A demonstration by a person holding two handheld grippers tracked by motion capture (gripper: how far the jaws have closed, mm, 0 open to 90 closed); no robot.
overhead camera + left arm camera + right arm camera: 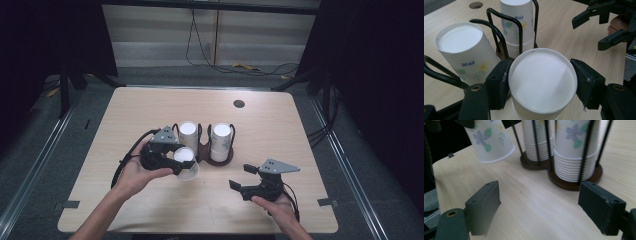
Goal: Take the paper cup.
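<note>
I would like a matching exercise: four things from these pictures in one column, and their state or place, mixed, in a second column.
1. left gripper
2. right gripper
3. single paper cup
4. cup holder rack

a. jaws apart, nothing between them
b. upside down, clamped above the table
c. holds two stacks of cups
d. shut on a cup

Pairs: 1-d, 2-a, 3-b, 4-c
</note>
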